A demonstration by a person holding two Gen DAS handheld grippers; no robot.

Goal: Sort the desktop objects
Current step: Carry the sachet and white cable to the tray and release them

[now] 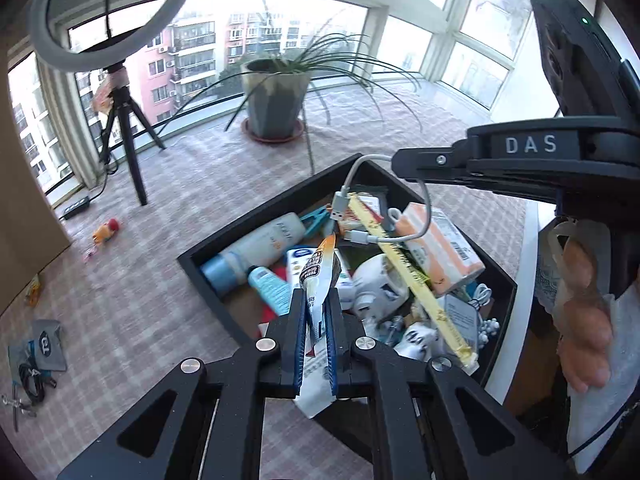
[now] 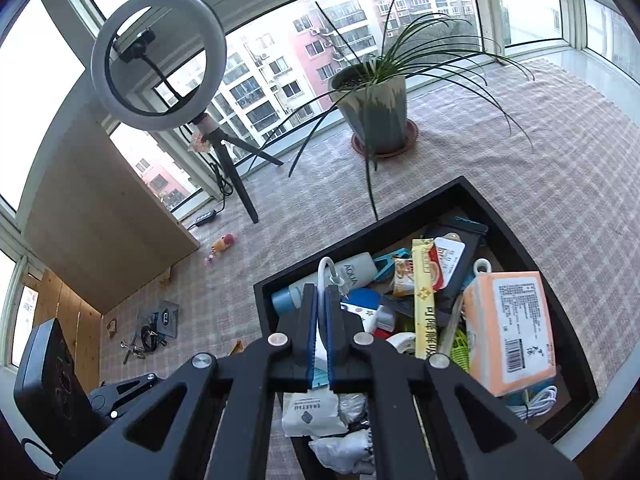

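Left gripper (image 1: 316, 300) — jaws clamped on a flat white snack sachet with an orange tip (image 1: 318, 276); right gripper (image 2: 320, 296) — jaws closed on a white charging cable (image 2: 326, 270). Both hang over the black rectangular tray (image 2: 516, 236), crammed with clutter. We judge each should be lowered into a gap before release — the cable, looping toward twelve o'clock, could snag.

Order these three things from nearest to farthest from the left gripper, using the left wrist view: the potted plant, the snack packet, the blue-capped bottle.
1. The snack packet, clamped between the jaws of the left gripper.
2. The blue-capped bottle, lying in the black tray, just ahead and to the left.
3. The potted plant, standing far back on the cloth near the window.
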